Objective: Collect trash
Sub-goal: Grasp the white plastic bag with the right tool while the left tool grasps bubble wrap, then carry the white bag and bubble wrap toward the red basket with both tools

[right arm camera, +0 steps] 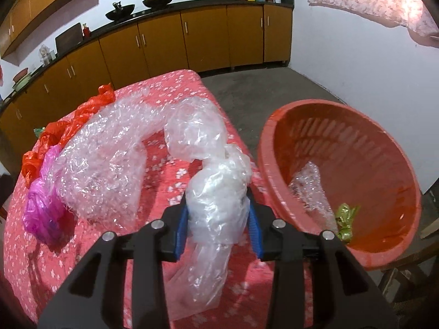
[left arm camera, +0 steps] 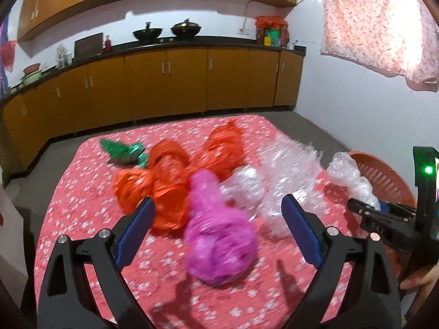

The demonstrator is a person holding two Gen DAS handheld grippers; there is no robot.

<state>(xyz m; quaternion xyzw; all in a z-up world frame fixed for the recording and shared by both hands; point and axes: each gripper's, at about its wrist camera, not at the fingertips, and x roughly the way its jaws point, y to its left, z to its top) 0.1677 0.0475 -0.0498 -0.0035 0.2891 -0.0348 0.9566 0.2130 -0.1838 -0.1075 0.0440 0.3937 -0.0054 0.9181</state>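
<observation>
My left gripper (left arm camera: 218, 205) is open above the table, its blue pads either side of a crumpled pink plastic bag (left arm camera: 219, 233). Orange bags (left arm camera: 170, 181), a green wrapper (left arm camera: 123, 152) and clear bubble wrap (left arm camera: 285, 170) lie beyond. My right gripper (right arm camera: 218, 213) is shut on a clear plastic bag (right arm camera: 216, 192), held above the table's right edge beside the orange basket (right arm camera: 384, 170). The basket holds a piece of bubble wrap (right arm camera: 310, 189) and a green-gold wrapper (right arm camera: 345, 219). The right gripper also shows in the left wrist view (left arm camera: 367, 208).
The table has a pink flowered cloth (left arm camera: 82, 219). Yellow kitchen cabinets (left arm camera: 164, 82) with woks on the counter line the far wall. Grey floor (right arm camera: 260, 90) lies between table and cabinets. A flowered cloth (left arm camera: 378, 22) hangs on the right wall.
</observation>
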